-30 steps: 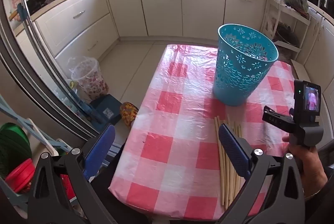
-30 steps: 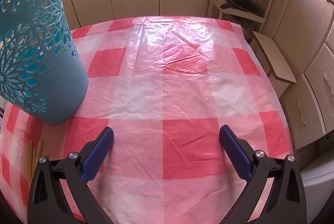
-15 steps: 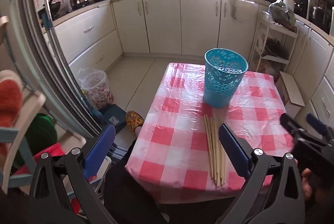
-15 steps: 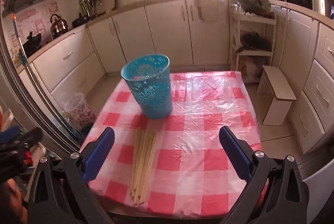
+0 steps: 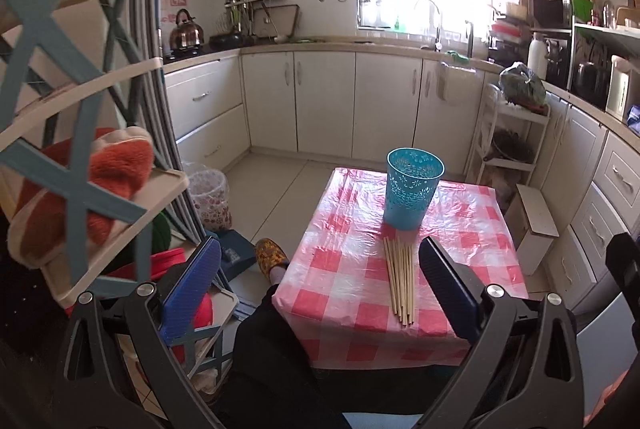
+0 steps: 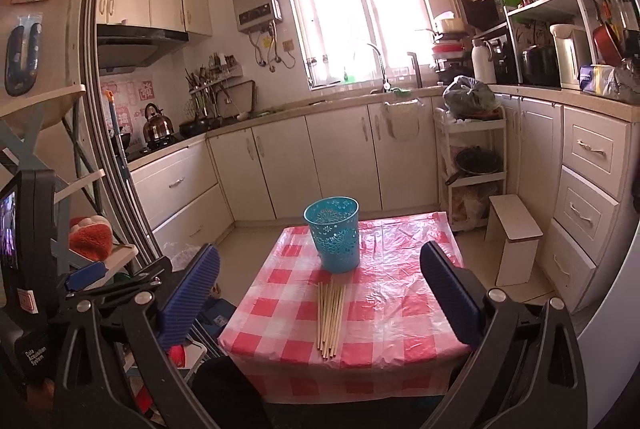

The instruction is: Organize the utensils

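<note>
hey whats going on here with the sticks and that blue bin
A person holds a tool in each hand, raised well back from a small table with a red-checked cover. The left tool and the right tool are both open and hold nothing. A bundle of wooden chopsticks lies flat on the cloth, just in front of an upright blue lattice basket. None can be seen in the basket, so the tidying has yet to start.

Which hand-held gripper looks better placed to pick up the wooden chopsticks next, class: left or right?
Probably the right hand-held gripper. Its view frames the bundle of wooden chopsticks between its open fingers. In the left hand-held gripper view they lie off-centre, by its right finger. Both hang back from the red-checked table.
</note>
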Action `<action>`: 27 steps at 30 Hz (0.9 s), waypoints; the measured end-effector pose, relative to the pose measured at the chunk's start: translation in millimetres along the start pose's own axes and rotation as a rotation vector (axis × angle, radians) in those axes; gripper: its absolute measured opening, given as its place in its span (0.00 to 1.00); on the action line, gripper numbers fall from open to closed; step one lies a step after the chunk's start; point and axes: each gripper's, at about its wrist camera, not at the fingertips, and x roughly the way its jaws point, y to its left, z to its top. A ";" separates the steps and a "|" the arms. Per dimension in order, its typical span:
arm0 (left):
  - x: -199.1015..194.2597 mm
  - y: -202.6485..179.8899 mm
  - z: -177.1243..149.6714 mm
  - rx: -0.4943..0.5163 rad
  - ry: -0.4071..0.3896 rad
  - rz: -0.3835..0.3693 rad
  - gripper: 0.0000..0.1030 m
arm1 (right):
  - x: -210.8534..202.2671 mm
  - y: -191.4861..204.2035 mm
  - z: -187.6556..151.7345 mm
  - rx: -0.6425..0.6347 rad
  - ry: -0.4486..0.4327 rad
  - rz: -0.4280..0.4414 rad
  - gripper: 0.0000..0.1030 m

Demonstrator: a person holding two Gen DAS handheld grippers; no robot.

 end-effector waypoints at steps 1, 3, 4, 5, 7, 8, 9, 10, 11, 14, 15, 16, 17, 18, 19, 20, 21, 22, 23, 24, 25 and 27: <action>-6.1 1.1 -1.6 -0.002 -0.006 0.000 0.93 | -5.8 2.7 -0.8 -0.006 -0.013 0.001 0.93; -20.8 6.4 -5.6 -0.005 -0.025 0.007 0.93 | -18.3 4.3 -2.3 -0.013 -0.040 0.008 0.93; -27.5 8.8 -7.8 -0.008 -0.035 0.008 0.93 | -23.6 5.8 -4.9 -0.017 -0.049 0.011 0.93; -30.7 9.2 -7.9 -0.010 -0.040 0.006 0.93 | -29.1 7.8 -6.6 -0.021 -0.057 0.014 0.93; -41.1 12.7 -9.6 -0.015 -0.053 0.001 0.93 | -38.9 9.0 -7.4 -0.028 -0.068 0.014 0.93; -45.5 13.4 -10.8 -0.014 -0.060 0.001 0.93 | -43.6 9.8 -8.3 -0.030 -0.074 0.014 0.93; -49.1 13.5 -12.2 -0.011 -0.065 -0.001 0.93 | -47.8 10.2 -9.5 -0.031 -0.079 0.016 0.93; -50.2 13.0 -14.9 -0.009 -0.069 -0.002 0.93 | -51.6 9.7 -8.6 -0.033 -0.084 0.017 0.93; -52.8 11.9 -15.0 -0.008 -0.073 -0.003 0.93 | -55.4 10.3 -8.7 -0.036 -0.090 0.017 0.93; -62.2 12.9 -16.7 -0.006 -0.088 -0.004 0.93 | -62.7 13.3 -9.1 -0.039 -0.105 0.017 0.93; -64.3 13.4 -17.3 -0.006 -0.092 -0.004 0.93 | -64.3 14.7 -8.7 -0.040 -0.108 0.017 0.93; -66.4 12.0 -16.9 -0.006 -0.094 -0.004 0.93 | -66.3 15.3 -8.5 -0.041 -0.112 0.019 0.93; -67.5 12.5 -17.3 -0.006 -0.097 -0.004 0.93 | -67.4 16.6 -8.1 -0.043 -0.115 0.021 0.93; -68.1 11.3 -17.1 -0.005 -0.097 -0.004 0.93 | -68.4 17.5 -8.1 -0.044 -0.117 0.022 0.93; -69.0 11.9 -17.6 -0.005 -0.099 -0.004 0.93 | -69.3 18.1 -8.0 -0.045 -0.117 0.023 0.93; -70.3 11.0 -17.7 -0.004 -0.101 -0.004 0.93 | -70.1 18.5 -8.4 -0.046 -0.116 0.025 0.93; -71.0 11.6 -18.1 -0.004 -0.102 -0.004 0.93 | -70.3 19.1 -8.2 -0.045 -0.115 0.025 0.93; -71.4 11.2 -17.8 -0.004 -0.104 -0.004 0.93 | -71.3 18.6 -7.8 -0.044 -0.115 0.026 0.93; -72.4 10.4 -18.1 -0.004 -0.105 -0.003 0.93 | -71.5 18.9 -7.8 -0.043 -0.115 0.025 0.93; -72.7 10.9 -18.5 -0.004 -0.105 -0.003 0.93 | -71.7 19.1 -7.8 -0.041 -0.115 0.025 0.93; -73.1 10.1 -18.2 -0.005 -0.105 -0.004 0.93 | -72.0 18.8 -7.0 -0.039 -0.113 0.025 0.93; -73.8 10.2 -18.5 -0.005 -0.107 -0.003 0.93 | -72.7 18.3 -6.4 -0.034 -0.111 0.024 0.93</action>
